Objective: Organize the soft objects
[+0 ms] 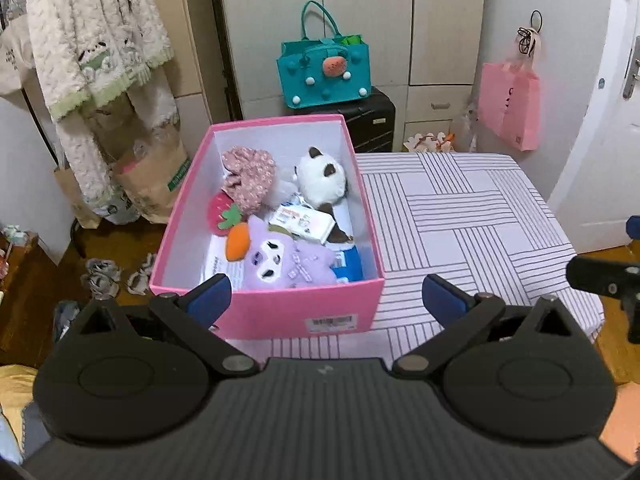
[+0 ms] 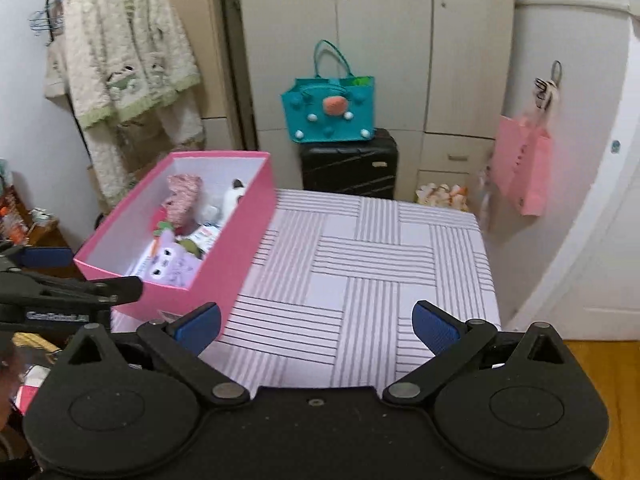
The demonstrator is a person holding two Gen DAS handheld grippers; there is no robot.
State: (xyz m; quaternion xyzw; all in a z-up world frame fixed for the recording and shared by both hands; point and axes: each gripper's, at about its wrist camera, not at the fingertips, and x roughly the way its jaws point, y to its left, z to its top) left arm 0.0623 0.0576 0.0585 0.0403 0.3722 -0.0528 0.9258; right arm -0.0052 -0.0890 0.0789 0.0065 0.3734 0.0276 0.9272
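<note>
A pink box (image 1: 276, 316) (image 2: 224, 264) stands on the left part of a table with a striped cloth (image 1: 460, 220) (image 2: 360, 264). Inside lie a purple plush (image 1: 286, 262) (image 2: 172, 264) with an orange carrot, a white and brown plush (image 1: 320, 178), a red strawberry toy (image 1: 220, 212), a pink floral cloth piece (image 1: 250, 176) (image 2: 182, 194) and small packets (image 1: 302, 220). My left gripper (image 1: 326, 298) is open, just in front of the box's near wall, with nothing held. My right gripper (image 2: 316, 326) hangs open over the cloth, to the right of the box, and is empty.
A teal bag (image 1: 324, 68) (image 2: 330, 110) sits on a black suitcase (image 2: 350, 164) behind the table. A pink bag (image 1: 510, 104) (image 2: 524, 168) hangs at the right by a white door. Fluffy garments (image 1: 96, 48) hang at the left above paper bags (image 1: 154, 180) and shoes.
</note>
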